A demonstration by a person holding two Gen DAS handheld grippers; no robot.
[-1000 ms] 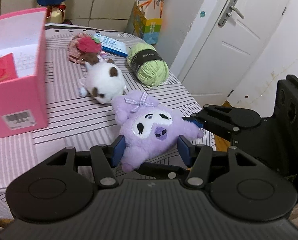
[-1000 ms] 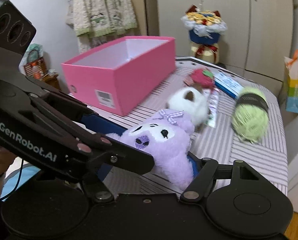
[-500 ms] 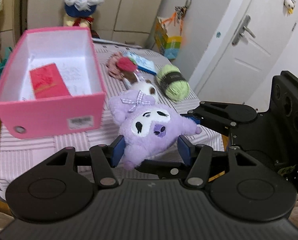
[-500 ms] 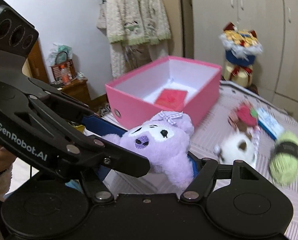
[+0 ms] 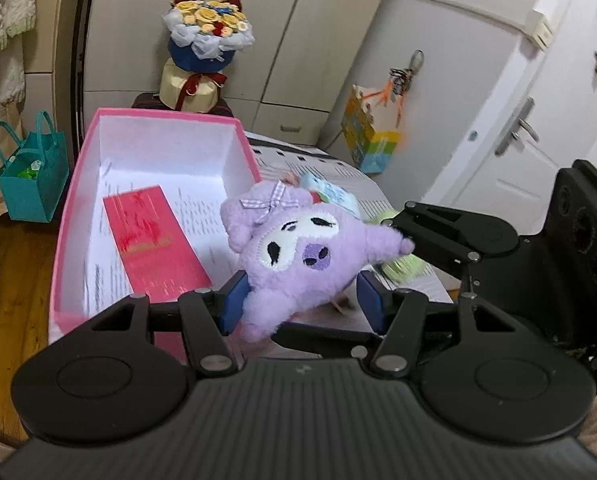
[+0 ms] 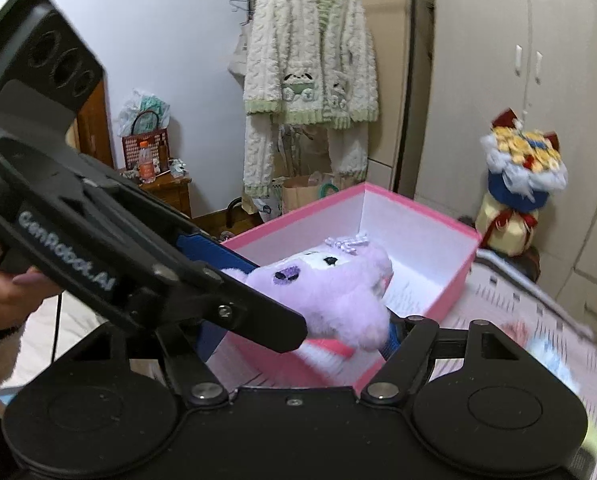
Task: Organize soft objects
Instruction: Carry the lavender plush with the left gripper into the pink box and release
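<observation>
You had one purple plush (image 5: 298, 256), one pink box (image 5: 74, 200) holding one red card (image 5: 150, 248), one green yarn ball (image 5: 402, 268), two grippers, one bouquet (image 5: 206, 36), one teal bag (image 5: 30, 176), one cardigan (image 6: 310, 64).

I see the plush toy (image 5: 298, 256) between my left hand-held gripper (image 5: 300, 304) pads, with my right hand-held gripper (image 5: 438, 236) at its right side. The box (image 5: 64, 216) sits on the bench (image 5: 418, 280) to the left, an envelope (image 5: 154, 244) lying inside. A bouquet (image 5: 206, 40) stands behind the box.
</observation>
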